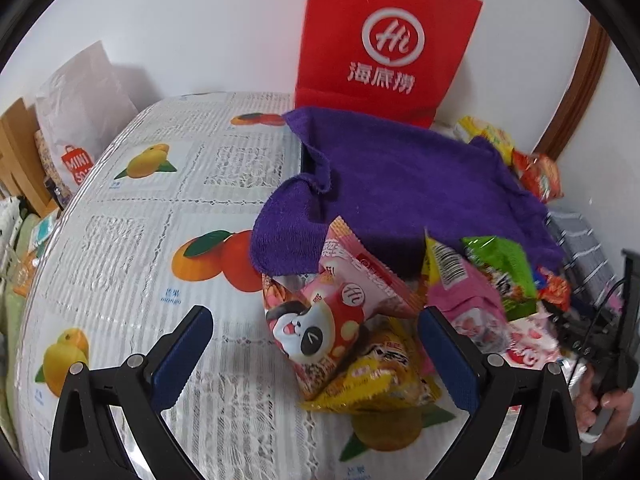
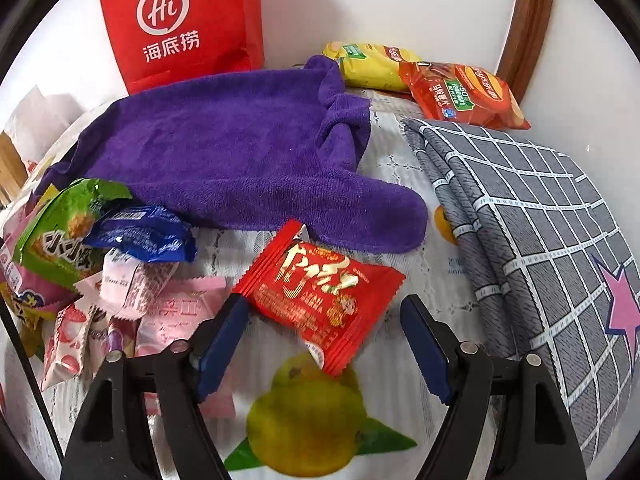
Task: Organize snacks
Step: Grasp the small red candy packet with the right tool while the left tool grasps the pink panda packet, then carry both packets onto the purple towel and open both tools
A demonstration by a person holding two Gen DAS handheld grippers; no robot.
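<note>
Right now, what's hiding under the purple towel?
The purple towel lies on the fruit-print tablecloth, and a dark edge peeks out beneath one side. Whatever else it covers is hidden.

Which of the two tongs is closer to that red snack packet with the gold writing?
Right. The right tongs are open with the red packet lying between their tips. The left tongs are open over the panda packet, farther off.

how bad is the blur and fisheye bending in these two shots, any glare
Left wrist view: the snack pile is smeared by motion blur, the red bag slightly soft; the tablecloth bulges from fisheye distortion. Right wrist view: sharper overall, the red packet shows glare on its gold lettering, and the checked cloth curves with the lens.
</note>
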